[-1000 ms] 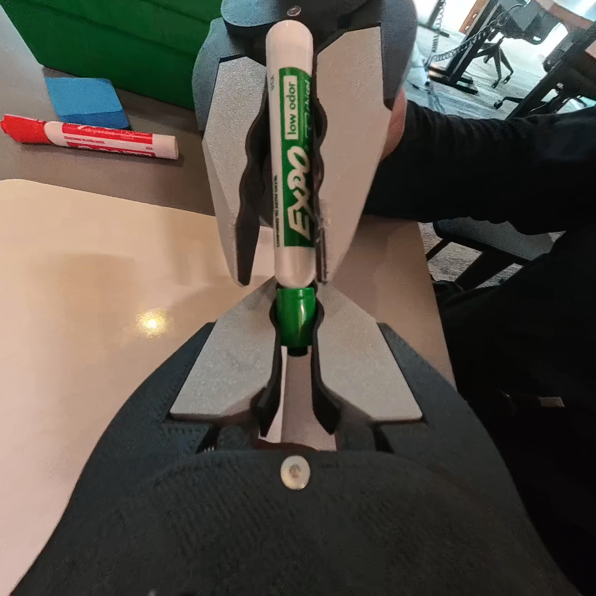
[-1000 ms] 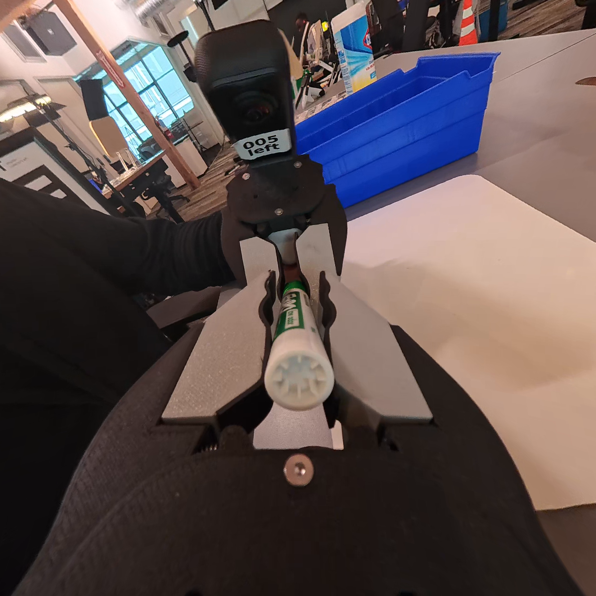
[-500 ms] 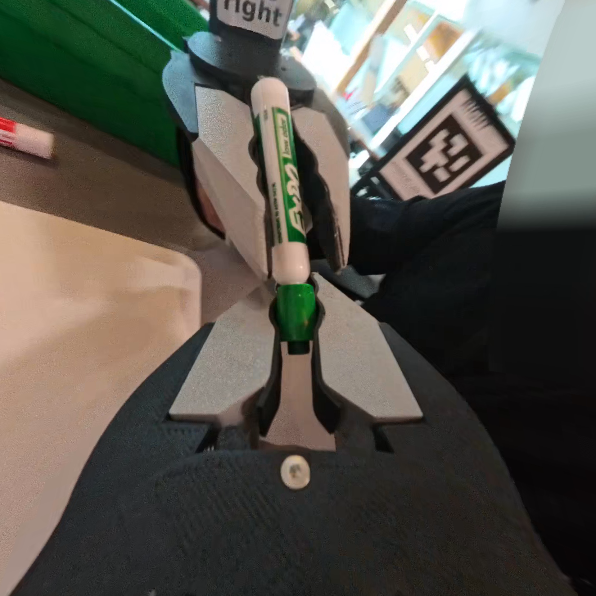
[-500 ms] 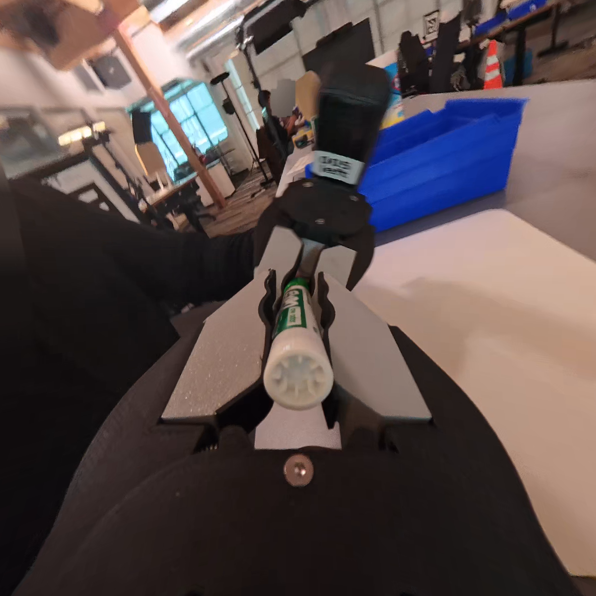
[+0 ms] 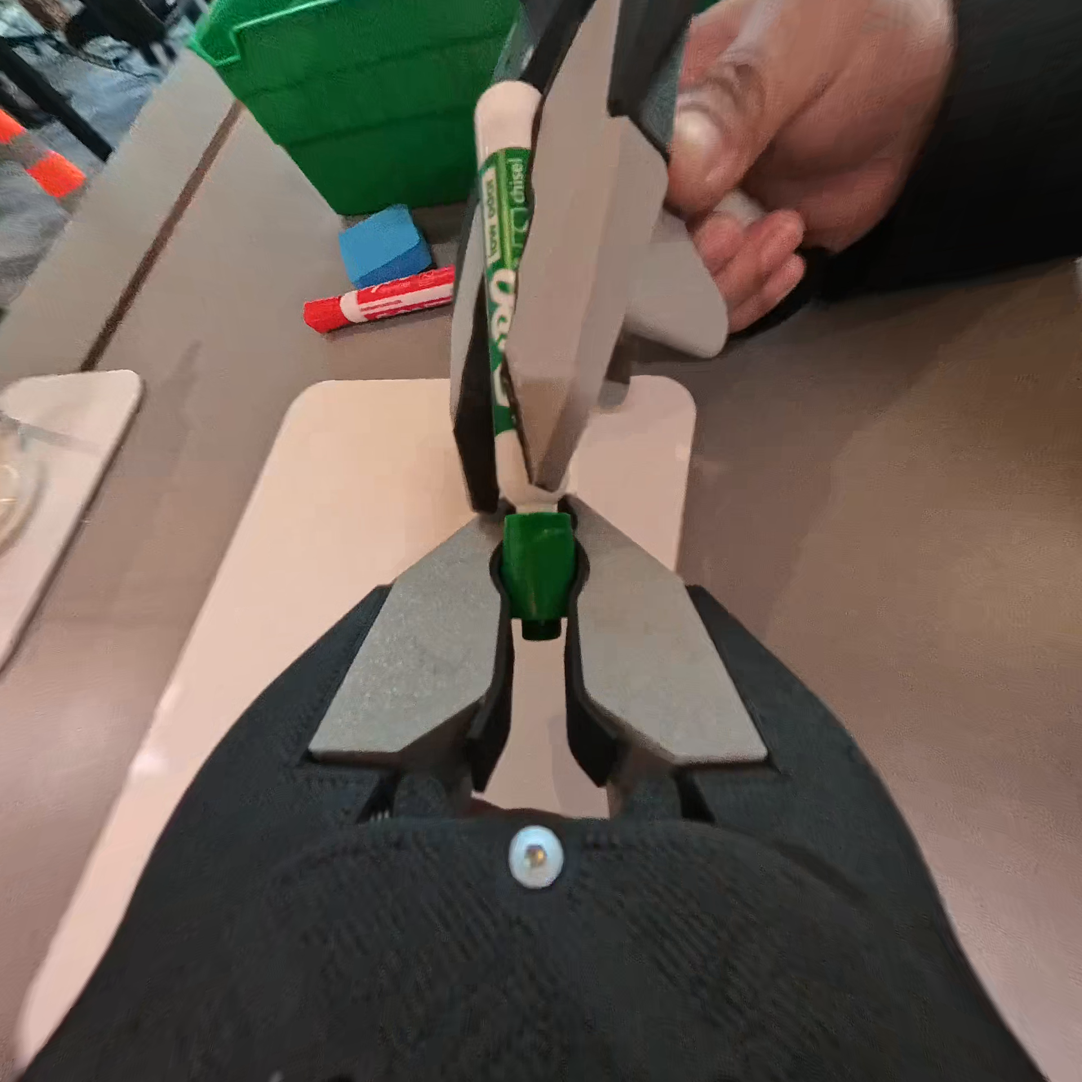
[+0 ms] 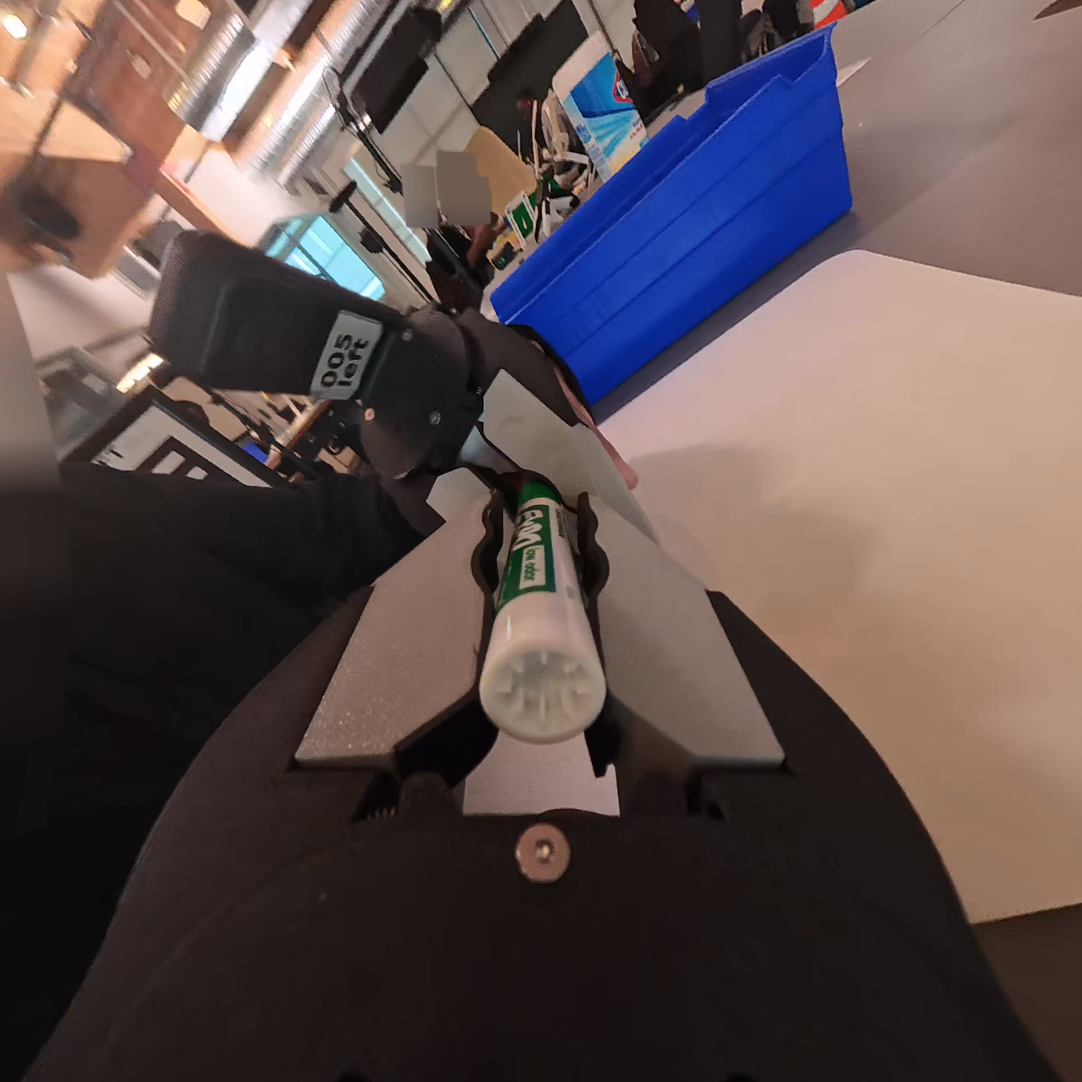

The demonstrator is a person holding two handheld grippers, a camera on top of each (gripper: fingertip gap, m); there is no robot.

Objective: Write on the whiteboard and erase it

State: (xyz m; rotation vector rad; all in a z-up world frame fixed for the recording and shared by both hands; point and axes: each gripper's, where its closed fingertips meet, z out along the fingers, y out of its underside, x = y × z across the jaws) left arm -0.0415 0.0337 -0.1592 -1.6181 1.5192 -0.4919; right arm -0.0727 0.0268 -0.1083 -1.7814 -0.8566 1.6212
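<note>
Above the whiteboard (image 5: 363, 527), the left gripper (image 5: 536, 562) pinches the green cap (image 5: 536, 565) while the right gripper (image 6: 541, 591) clamps the marker (image 6: 536, 591) barrel. Cap and barrel share one long axis, running straight between the two grippers, so uncapping likely means pulling apart along it. On the table: one red marker (image 5: 380, 298), one eraser (image 5: 383, 243).

**Rig appearance, both wrist views**

My left gripper (image 5: 536, 515) shows flat, grey, wedge-shaped fingers (image 5: 433, 638) with black scalloped inner edges, a black textured housing and one silver screw (image 5: 535, 858). My right gripper (image 6: 536, 503) has matching parts. The left unit's black camera block (image 6: 263, 316) bears a grey sticker. Both sleeves (image 6: 193, 579) are black.
</note>
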